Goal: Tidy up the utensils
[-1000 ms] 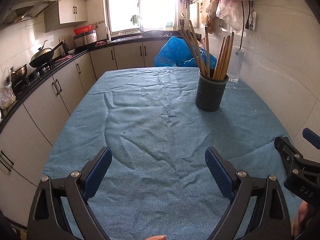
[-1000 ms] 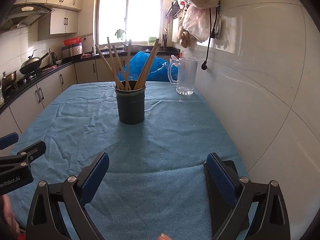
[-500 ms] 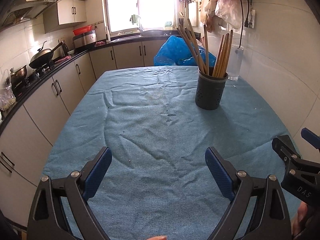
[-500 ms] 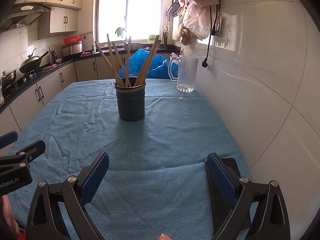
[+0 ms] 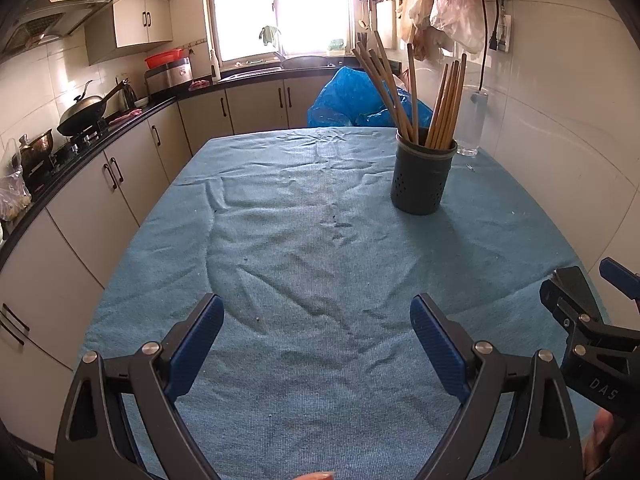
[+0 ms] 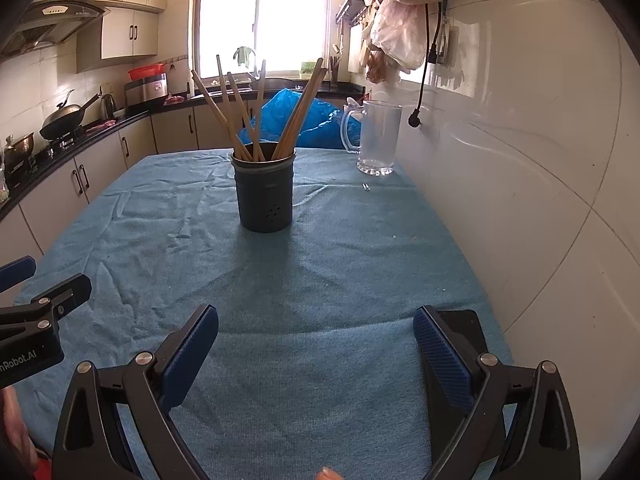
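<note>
Left claw (image 5: 316, 336) and right claw (image 6: 316, 340) both hung wide open over the worktop (image 5: 304, 256), gripping nothing. Wrinkled blue cloth, cramped kitchen, window behind. The holder (image 6: 265, 192) full of chopsticks (image 6: 240, 112) stood upright mid-worktop, well apart from both. Only the right view clearly showed the clear jug (image 6: 376, 138) near the wall.

One dark holder (image 6: 264, 196), roughly nine wooden chopsticks (image 6: 240, 112), one clear jug (image 6: 378, 138), two hand-held grippers.
</note>
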